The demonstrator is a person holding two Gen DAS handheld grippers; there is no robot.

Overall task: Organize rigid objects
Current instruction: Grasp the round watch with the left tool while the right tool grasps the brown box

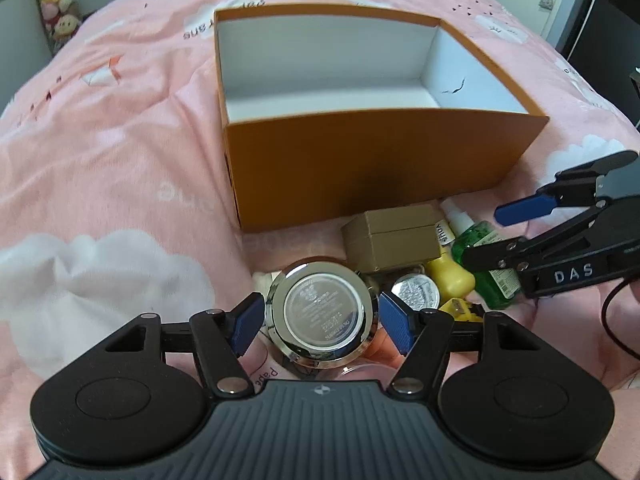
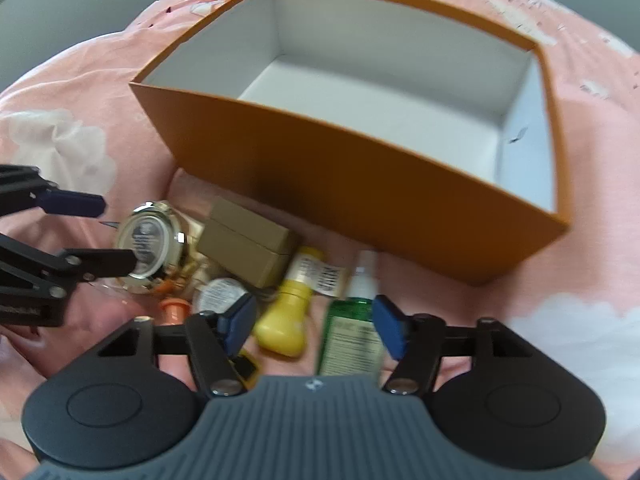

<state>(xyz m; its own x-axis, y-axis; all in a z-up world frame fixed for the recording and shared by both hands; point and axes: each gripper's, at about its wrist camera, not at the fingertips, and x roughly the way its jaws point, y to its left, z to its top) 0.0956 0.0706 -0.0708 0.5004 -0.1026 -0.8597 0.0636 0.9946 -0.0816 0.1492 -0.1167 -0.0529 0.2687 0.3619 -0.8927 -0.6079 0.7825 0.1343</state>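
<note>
Chrome gleams in the left wrist view, where the left tongs (image 1: 320,322) stand wide open on either side of a round silver jar (image 1: 322,314), pads just beside its rim, contact unclear. Beyond it, on the pink bedspread (image 1: 120,160), sits the orange box (image 1: 360,120). From the right wrist view, the right tongs (image 2: 316,326) are also spread open, gripping nothing, hovering over a yellow bottle (image 2: 286,320) and green spray bottle (image 2: 352,332) beside a small brown box (image 2: 248,240).
</note>
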